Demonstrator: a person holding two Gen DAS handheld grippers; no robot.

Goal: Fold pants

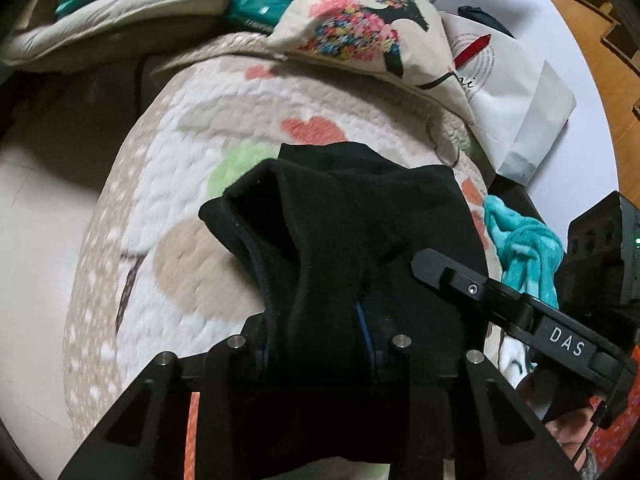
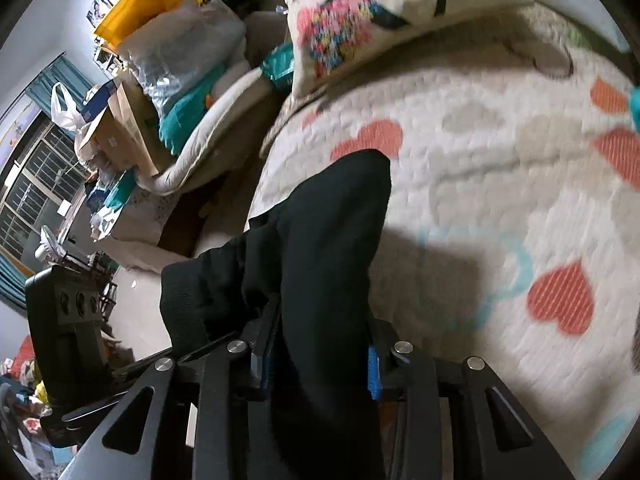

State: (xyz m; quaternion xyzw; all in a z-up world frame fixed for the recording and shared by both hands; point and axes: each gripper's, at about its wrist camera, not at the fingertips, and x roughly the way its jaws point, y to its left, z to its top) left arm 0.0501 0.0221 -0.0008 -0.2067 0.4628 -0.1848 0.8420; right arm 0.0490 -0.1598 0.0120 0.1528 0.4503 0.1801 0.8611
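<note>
The left tool (image 1: 320,344) and right tool (image 2: 320,360) are each clamping a bunch of the black pants (image 1: 352,216), holding them raised over the quilted bed cover (image 1: 168,184), apparently so the fabric hangs free for folding.

Open quilt (image 1: 168,208) lies ahead; a pillow (image 1: 360,28) and paper bag (image 1: 516,96) block its far edge.

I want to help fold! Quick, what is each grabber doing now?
Left gripper: closed on the black pants.
Right gripper: closed on the black pants too.
</note>
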